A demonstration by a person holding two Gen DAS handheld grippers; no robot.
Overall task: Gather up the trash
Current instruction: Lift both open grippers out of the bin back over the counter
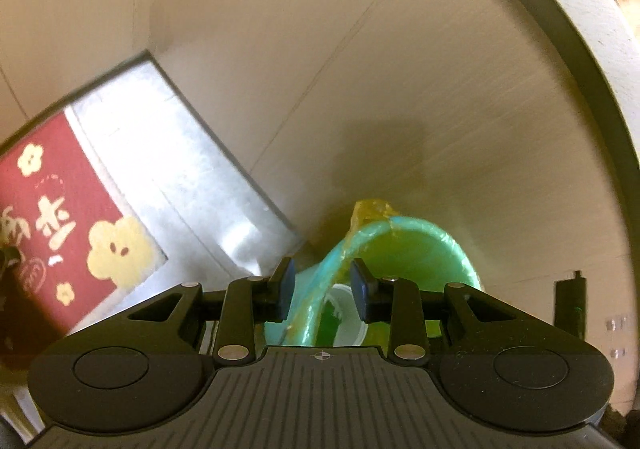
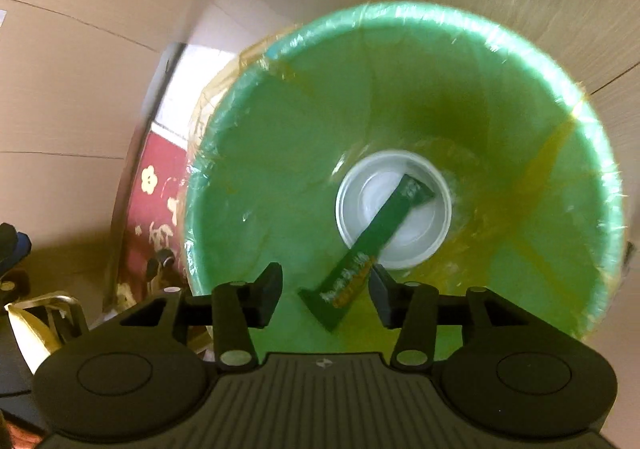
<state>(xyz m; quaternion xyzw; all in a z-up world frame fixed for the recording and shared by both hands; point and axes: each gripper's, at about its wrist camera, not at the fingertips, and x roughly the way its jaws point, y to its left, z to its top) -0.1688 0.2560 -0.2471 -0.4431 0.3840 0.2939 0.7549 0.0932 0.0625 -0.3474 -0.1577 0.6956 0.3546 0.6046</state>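
A green bin [image 2: 280, 177] lined with a clear bag stands on the floor. A white paper cup [image 2: 424, 225] lies at its bottom, and a dark green sachet wrapper [image 2: 360, 269] leans across the cup. My right gripper [image 2: 326, 293] is open above the bin's mouth, with the wrapper seen between its fingers, loose. In the left wrist view my left gripper [image 1: 322, 289] is open astride the bin's near rim [image 1: 340, 249], with the cup [image 1: 348, 317] seen below.
A red doormat with cream flowers [image 1: 68, 209] lies on a grey tiled threshold [image 1: 172, 169] to the left of the bin. The floor is pale wood [image 1: 400, 89]. A white round edge [image 1: 592, 33] curves at the right. A yellow bag [image 2: 36, 321] sits at lower left.
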